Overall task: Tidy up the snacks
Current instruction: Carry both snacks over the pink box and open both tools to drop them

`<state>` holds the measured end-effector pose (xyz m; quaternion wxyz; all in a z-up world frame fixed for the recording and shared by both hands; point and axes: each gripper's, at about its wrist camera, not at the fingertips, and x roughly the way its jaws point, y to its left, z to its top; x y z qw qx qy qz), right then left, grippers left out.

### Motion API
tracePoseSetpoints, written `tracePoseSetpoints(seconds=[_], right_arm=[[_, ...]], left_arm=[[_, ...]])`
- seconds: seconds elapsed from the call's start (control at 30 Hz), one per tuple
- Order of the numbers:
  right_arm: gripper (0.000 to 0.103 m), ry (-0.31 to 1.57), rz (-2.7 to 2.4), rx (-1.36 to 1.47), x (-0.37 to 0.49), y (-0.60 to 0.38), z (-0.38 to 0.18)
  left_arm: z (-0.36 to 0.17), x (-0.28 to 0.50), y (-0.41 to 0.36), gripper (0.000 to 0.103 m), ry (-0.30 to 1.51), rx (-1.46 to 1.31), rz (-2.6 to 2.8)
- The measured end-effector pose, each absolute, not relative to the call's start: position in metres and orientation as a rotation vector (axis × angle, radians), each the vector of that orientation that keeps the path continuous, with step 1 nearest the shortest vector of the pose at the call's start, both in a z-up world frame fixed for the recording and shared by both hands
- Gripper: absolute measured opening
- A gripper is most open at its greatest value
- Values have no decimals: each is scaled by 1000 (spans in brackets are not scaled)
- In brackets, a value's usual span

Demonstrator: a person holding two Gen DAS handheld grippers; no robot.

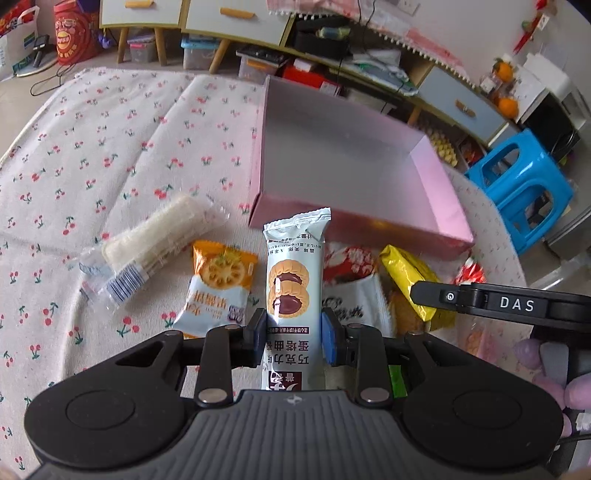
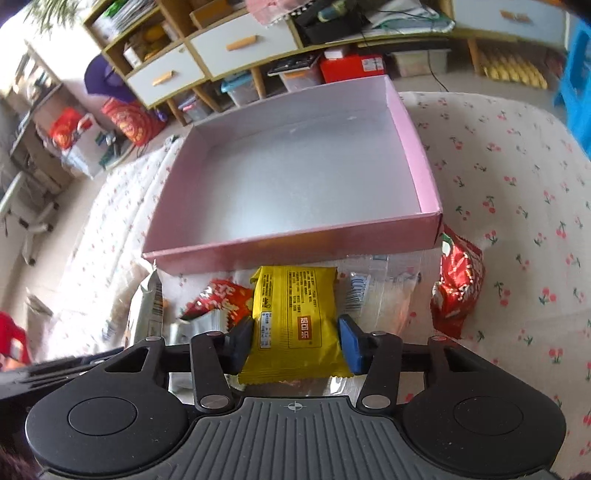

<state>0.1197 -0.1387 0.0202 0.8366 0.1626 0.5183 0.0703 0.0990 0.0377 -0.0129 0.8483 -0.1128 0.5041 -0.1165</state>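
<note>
My left gripper [image 1: 294,338] is shut on a long pale-green cookie pack [image 1: 294,280] with chocolate tart pictures, held pointing at the empty pink box [image 1: 343,155]. My right gripper [image 2: 295,341] is shut on a yellow snack pack [image 2: 295,317] just before the pink box's near wall [image 2: 295,251]. The yellow pack [image 1: 413,280] and part of the right gripper also show at the right of the left wrist view. On the cherry-print cloth lie a clear pack of white wafers [image 1: 155,243], an orange-and-white biscuit pack [image 1: 218,288] and red-and-white packs [image 1: 351,266].
A red snack bag [image 2: 458,284] lies right of the box corner. A silver-and-red pack [image 2: 214,310] and a clear wrapper [image 2: 376,291] lie under the yellow pack. A blue stool [image 1: 521,184] and low cabinets [image 1: 236,18] stand beyond the cloth.
</note>
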Motion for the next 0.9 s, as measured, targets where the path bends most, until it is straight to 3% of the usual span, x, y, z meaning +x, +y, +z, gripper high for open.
tracePoseSetpoints(seconds=[0.23,0.53,0.9], right_arm=[[49,1032,140,442,112,-160,46],[49,950,107,451,141,-177,61],[49,901,114,466,183,-186,31]], left_arm=[[5,97,36,28,1011,-270,-236],[28,149,17,28,914,-239,-240],[-8,202,-6,28,859,-183,-255]])
